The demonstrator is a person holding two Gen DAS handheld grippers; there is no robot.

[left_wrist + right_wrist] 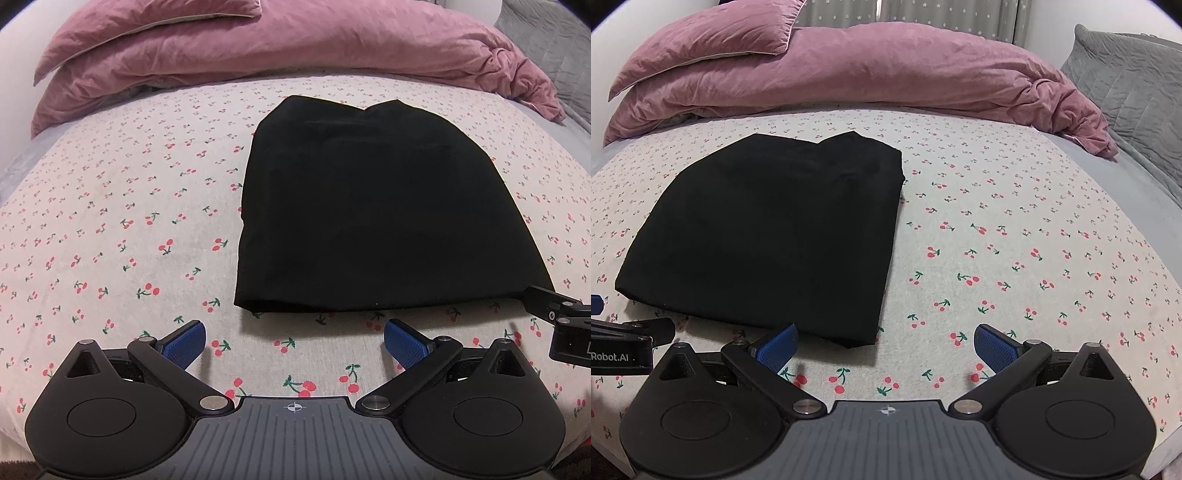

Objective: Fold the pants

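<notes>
**Folded pants on the bed, both grippers released**

One pair of black pants (373, 218) lies folded into a flat, compact block on the cherry-print sheet (122, 206) of the bed. The left gripper (294, 338) hovers over the sheet just short of the pants' near edge, its two blue-padded fingers (186, 338) spread wide and holding nothing. The right gripper (885, 341) sits at the block's near right corner, fingers likewise spread and empty; its left pad is just beside the fabric edge. Beyond the pants lie one bunched pink duvet (886, 70), one pink pillow (713, 37) on top of it, and a grey quilted cushion (1126, 77) at the far right
</notes>
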